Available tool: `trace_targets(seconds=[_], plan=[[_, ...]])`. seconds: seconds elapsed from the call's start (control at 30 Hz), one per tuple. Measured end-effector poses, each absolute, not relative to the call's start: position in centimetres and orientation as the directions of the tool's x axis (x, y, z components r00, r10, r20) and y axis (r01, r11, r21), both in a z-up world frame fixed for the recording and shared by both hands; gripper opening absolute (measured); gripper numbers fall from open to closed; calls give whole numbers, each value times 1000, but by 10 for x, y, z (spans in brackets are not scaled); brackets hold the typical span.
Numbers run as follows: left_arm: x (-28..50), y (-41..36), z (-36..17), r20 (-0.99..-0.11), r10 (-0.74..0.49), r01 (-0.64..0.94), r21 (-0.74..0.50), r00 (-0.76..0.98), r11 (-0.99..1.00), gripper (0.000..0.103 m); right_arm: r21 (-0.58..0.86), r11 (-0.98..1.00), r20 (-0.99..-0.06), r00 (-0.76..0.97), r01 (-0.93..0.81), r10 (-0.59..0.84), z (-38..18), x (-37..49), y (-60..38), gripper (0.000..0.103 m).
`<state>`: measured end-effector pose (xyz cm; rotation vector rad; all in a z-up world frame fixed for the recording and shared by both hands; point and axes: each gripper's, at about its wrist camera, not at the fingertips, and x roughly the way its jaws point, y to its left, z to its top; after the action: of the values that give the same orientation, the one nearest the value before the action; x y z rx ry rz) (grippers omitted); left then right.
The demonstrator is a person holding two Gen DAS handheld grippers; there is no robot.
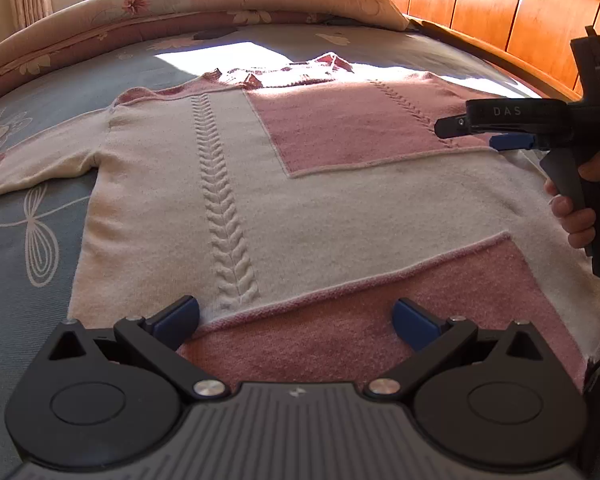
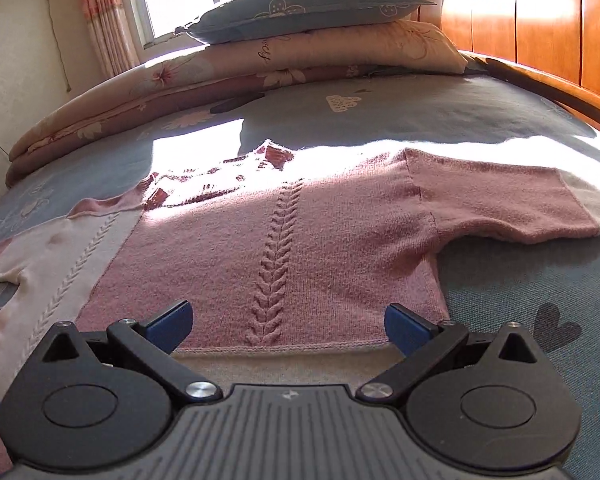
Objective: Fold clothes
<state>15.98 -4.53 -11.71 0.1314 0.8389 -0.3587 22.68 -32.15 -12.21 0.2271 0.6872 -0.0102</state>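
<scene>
A pink and cream cable-knit sweater (image 1: 324, 200) lies flat and spread out on the bed, collar toward the pillows, both sleeves stretched sideways. My left gripper (image 1: 296, 322) hovers open over the pink patch near the hem, nothing between its blue pads. In the left wrist view the right gripper (image 1: 466, 130), held by a hand, hangs over the sweater's right side. In the right wrist view the sweater (image 2: 300, 240) fills the middle, and my right gripper (image 2: 288, 322) is open above the pink panel's lower seam, holding nothing.
The blue floral bedsheet (image 2: 500, 288) surrounds the sweater. A folded floral quilt (image 2: 220, 76) with a blue pillow (image 2: 304, 4) on top lies at the far side under the window. A wooden headboard (image 2: 540, 20) runs along the right.
</scene>
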Motion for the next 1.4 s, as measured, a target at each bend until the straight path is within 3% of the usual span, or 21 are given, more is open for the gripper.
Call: trace_targets(seconds=[0.3,0.5,0.73,0.93,1.13,1.4], plan=[[160,-45,-118,-743,-261,363,-26,616,931,102,202,977,-617,784,65,76,-119,187,-338,103],[160,-44,-118,-742,-267,370,-28,615,929,102,203,979,-559,823,12,105,-104,238,-329,103],[160,-43,-118,-742,-275,382,-28,612,924,102,199,975,-636,770,103,49,-126,285,-347,103],[160,-43,-117,-744,-278,382,-33,608,924,102,186,972,-625,780,142,6,-94,225,-367,103],[162,-41,-112,-760,-272,343,-70,589,937,102,433,898,-566,797,72,209,-82,148,-375,103],[150,-46,-113,-776,-225,347,-8,589,938,102,378,926,-642,728,28,240,-122,86,-318,103]])
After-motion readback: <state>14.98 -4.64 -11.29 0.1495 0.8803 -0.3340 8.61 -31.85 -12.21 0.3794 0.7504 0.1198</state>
